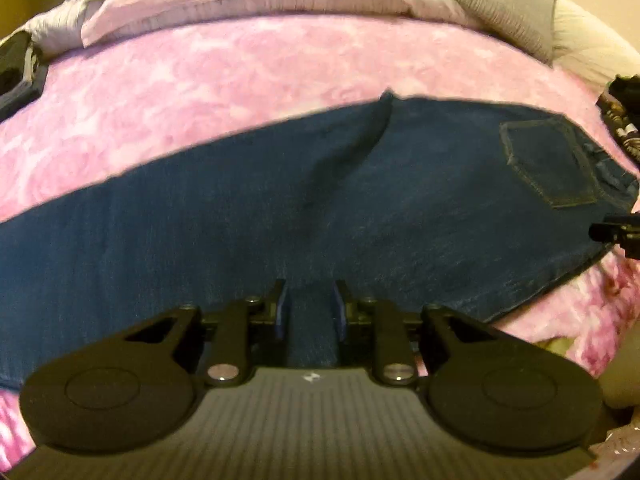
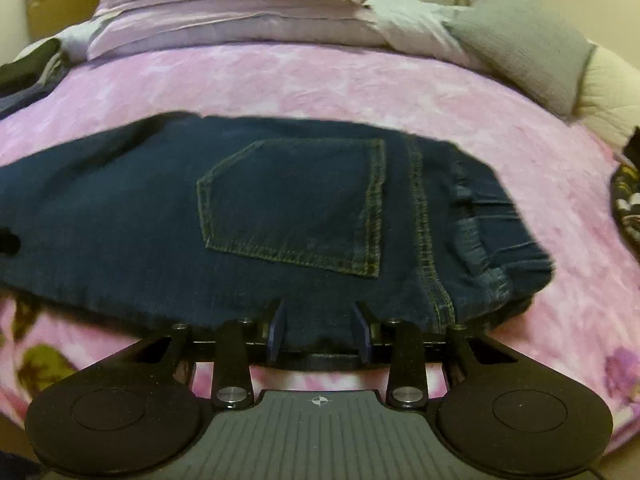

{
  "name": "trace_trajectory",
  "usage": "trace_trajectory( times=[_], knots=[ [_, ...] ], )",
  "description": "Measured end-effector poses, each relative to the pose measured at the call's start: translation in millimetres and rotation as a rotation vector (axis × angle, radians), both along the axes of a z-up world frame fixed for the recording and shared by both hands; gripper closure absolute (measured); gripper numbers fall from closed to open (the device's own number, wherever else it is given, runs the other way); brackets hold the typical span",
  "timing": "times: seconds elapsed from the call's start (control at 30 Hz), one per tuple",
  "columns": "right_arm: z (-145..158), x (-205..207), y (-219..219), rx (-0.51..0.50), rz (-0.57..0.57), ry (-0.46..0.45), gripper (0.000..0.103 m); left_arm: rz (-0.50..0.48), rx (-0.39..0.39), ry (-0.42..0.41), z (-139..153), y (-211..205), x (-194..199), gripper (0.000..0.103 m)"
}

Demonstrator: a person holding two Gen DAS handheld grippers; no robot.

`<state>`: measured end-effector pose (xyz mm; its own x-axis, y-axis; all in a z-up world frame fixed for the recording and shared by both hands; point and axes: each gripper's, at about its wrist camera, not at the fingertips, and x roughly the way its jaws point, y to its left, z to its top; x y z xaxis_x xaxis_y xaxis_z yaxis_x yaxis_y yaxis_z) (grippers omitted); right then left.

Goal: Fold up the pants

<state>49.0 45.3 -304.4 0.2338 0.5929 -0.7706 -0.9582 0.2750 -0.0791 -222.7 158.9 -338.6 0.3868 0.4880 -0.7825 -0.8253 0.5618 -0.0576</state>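
Note:
Dark blue jeans point(image 1: 240, 208) lie flat across a pink blanket point(image 1: 200, 76), folded lengthwise with one back pocket point(image 2: 296, 204) facing up. The waistband point(image 2: 480, 232) is bunched at the right end. My left gripper point(image 1: 311, 308) is open over the near edge of the leg part, with denim showing between its fingers. My right gripper point(image 2: 320, 328) is open at the near edge of the seat, just below the pocket. In the left wrist view the right gripper's tip point(image 1: 612, 232) shows at the right edge.
Pink pillows point(image 2: 232, 4) and a grey pillow point(image 2: 524, 40) are stacked at the head of the bed. Dark clothing point(image 2: 28, 72) lies at the far left. A dark patterned item point(image 2: 628, 208) sits at the right edge of the bed.

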Motion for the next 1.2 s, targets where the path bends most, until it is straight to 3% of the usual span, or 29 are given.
trace_trajectory(
  times=[0.13, 0.23, 0.37, 0.5, 0.57, 0.67, 0.83, 1.2],
  knots=[
    [17, -24, -16, 0.182, -0.012, 0.004, 0.070, -0.033, 0.049, -0.080, -1, -7, -16, 0.079],
    [-15, -47, -13, 0.159, -0.002, -0.011, 0.070, -0.044, 0.070, -0.093, -17, -12, -21, 0.076],
    [-30, -66, -22, 0.271, -0.082, -0.080, 0.069, -0.095, 0.156, -0.118, -20, -22, -27, 0.075],
    [-8, -91, -35, 0.283, -0.156, -0.073, 0.066, -0.064, 0.140, -0.158, -4, -34, -52, 0.070],
    [8, -106, -50, 0.283, -0.185, -0.013, 0.046, -0.027, 0.127, -0.161, 10, -43, -72, 0.067],
    [38, -138, -72, 0.277, -0.218, 0.080, 0.028, -0.003, 0.079, -0.140, 39, -60, -103, 0.056],
    [73, -186, -94, 0.299, -0.163, 0.115, 0.025, 0.008, 0.120, -0.119, 74, -96, -149, 0.040],
    [105, -254, -142, 0.300, -0.047, 0.083, 0.024, 0.066, 0.200, -0.091, 109, -167, -198, 0.036]
  ],
)
